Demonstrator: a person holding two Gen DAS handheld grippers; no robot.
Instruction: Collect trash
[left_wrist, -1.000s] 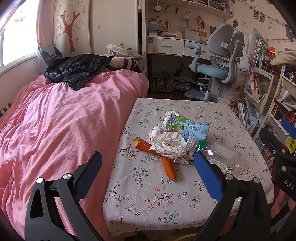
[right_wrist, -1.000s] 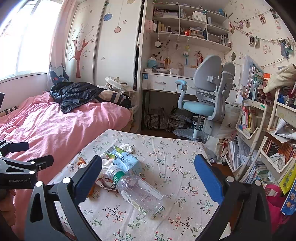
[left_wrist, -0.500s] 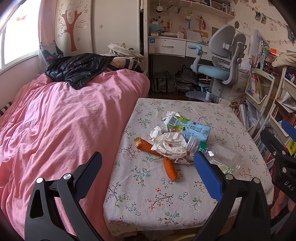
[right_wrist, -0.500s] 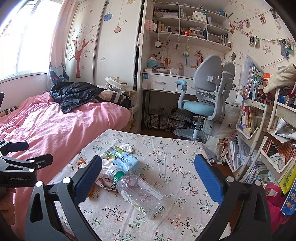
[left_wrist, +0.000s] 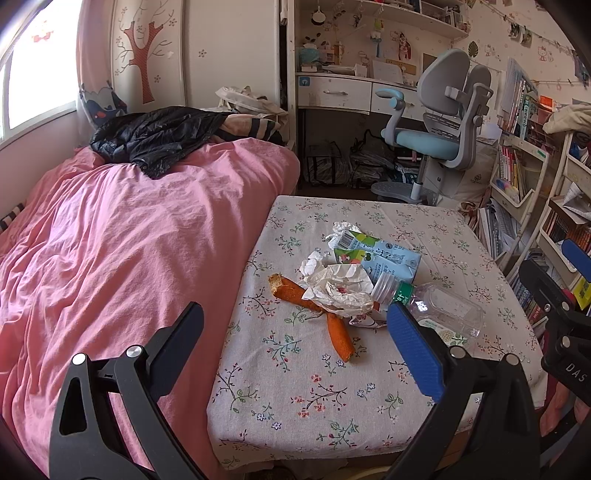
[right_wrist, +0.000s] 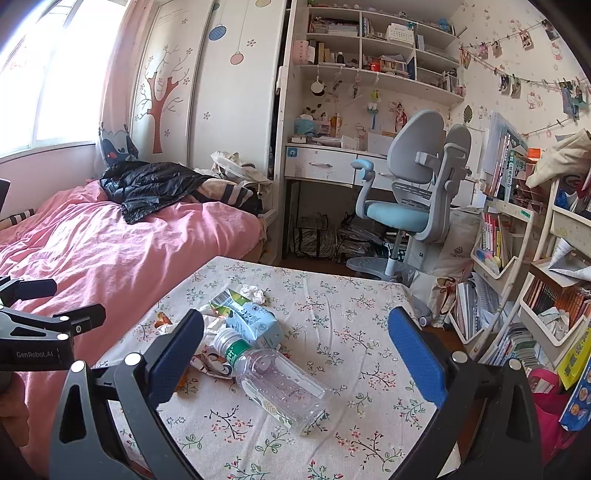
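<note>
A pile of trash lies mid-table on the floral tablecloth (left_wrist: 314, 391): orange peel strips (left_wrist: 338, 334), crumpled paper wrapper (left_wrist: 341, 286), a blue-green drink carton (left_wrist: 384, 256), a clear plastic bottle (left_wrist: 439, 306) lying on its side, and a small paper wad (right_wrist: 253, 293). The bottle (right_wrist: 277, 382) and carton (right_wrist: 251, 321) also show in the right wrist view. My left gripper (left_wrist: 295, 347) is open and empty, held above the table's near edge. My right gripper (right_wrist: 295, 347) is open and empty, above the bottle.
A bed with a pink cover (left_wrist: 129, 240) and a black jacket (left_wrist: 159, 133) adjoins the table's left side. A grey-blue desk chair (right_wrist: 413, 206) and desk stand behind the table. Bookshelves (right_wrist: 517, 258) line the right.
The left wrist view has shifted slightly; the trash pile sits a little further right and lower in it. The right gripper has barely moved. Nothing was grasped.
</note>
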